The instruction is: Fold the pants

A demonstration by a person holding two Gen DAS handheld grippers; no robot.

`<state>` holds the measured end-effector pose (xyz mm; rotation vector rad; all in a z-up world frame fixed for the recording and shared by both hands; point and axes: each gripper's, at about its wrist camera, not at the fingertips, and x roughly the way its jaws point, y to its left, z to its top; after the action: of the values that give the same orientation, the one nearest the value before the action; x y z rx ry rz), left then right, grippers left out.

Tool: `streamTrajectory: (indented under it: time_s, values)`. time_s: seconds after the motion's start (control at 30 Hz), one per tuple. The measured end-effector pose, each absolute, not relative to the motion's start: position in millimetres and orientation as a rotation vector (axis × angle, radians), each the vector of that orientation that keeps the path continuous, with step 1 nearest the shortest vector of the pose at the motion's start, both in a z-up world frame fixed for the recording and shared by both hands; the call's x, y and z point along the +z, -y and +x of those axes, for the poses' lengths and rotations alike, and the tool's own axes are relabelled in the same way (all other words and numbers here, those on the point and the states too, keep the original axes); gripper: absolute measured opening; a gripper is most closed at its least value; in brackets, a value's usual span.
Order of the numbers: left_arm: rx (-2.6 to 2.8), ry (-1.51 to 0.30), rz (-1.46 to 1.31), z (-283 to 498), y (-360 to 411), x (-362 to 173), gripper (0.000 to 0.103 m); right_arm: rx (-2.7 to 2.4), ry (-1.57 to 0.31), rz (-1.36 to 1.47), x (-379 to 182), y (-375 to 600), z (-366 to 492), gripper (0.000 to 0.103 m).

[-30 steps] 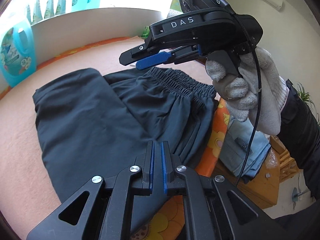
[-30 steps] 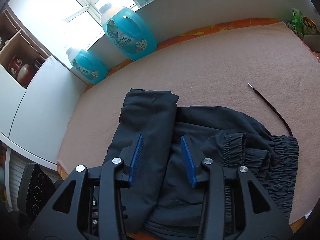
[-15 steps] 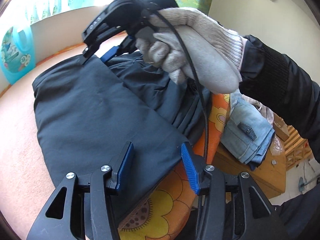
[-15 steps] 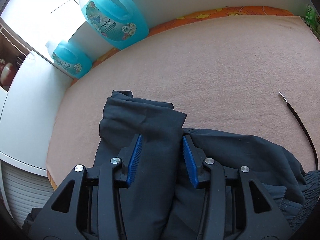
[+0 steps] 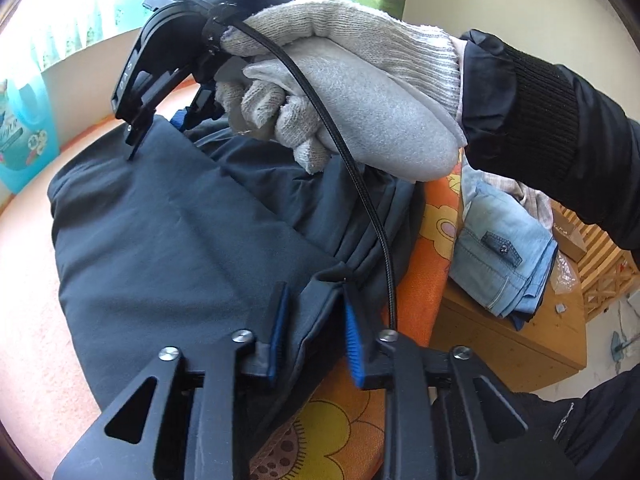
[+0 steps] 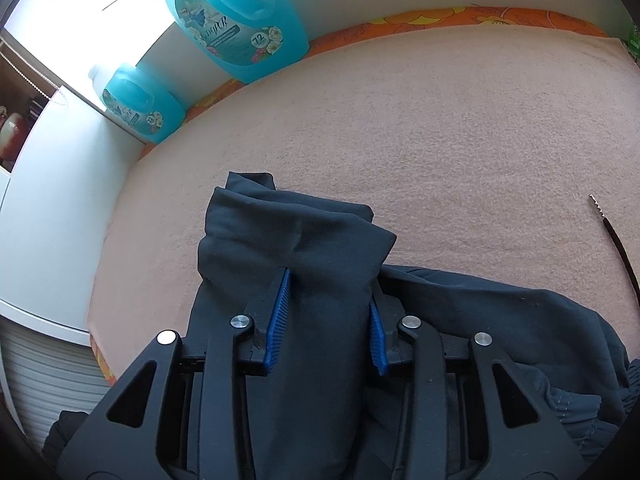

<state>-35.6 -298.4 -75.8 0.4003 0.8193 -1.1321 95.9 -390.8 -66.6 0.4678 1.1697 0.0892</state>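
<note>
A pinkish-beige blanket (image 6: 440,120) covers the work surface, laid over an orange flower-print sheet (image 5: 332,432) whose edge shows at the near and far borders.

Left wrist view, near to far: my left gripper (image 5: 314,328) has just been closing, and its blue pads pinch a raised fold at the near edge of the dark navy pants (image 5: 168,240). The pants lie folded on the blanket, reaching to its near edge. Beyond them my right hand (image 5: 340,92), in a white knit glove with a black sleeve, holds the right gripper with its tips down at the far side of the cloth; a black cable (image 5: 360,188) trails from it. To the right, off the bed, folded light-blue jeans (image 5: 504,256) rest on a wooden stand (image 5: 520,344).

Right wrist view, near to far: my right gripper (image 6: 330,312) has just been closing, and a bunched fold of the pants stands between its blue pads, pressed from both sides. The elastic waistband (image 6: 580,404) lies at lower right. A black drawstring (image 6: 616,240) lies on the blanket at the right edge. Two turquoise detergent bottles, a larger (image 6: 236,16) and a smaller (image 6: 140,104), stand by the window wall.
</note>
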Motion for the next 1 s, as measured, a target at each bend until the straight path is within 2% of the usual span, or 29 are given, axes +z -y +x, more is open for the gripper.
streamTrajectory:
  time_s: [0.07, 0.3, 0.47, 0.7, 1.0]
  values:
    - [-1.147, -0.836, 0.354, -29.4, 292.5, -73.3, 0.01, 0.095, -1.155, 0.471, -63.6, 391.2, 94.8, 0.015]
    - [-1.188, -0.861, 0.193, -18.3, 274.2, -58.6, 0.007, 0.095, -1.098, 0.445, -41.1, 385.3, 87.8, 0.007]
    - [-1.237, -0.861, 0.077, -12.3, 270.5, -42.4, 0.006, 0.068, -1.03, 0.395, -12.7, 382.4, 79.6, 0.005]
    - [-1.323, -0.799, 0.085, -24.6, 299.9, -20.7, 0.006, -0.006, -0.99, 0.341, 21.8, 410.9, 55.6, 0.005]
    - [-1.459, -0.809, 0.141, -37.5, 359.2, -25.5, 0.005, -0.163, -1.022, 0.34, 21.1, 486.1, 9.8, 0.005]
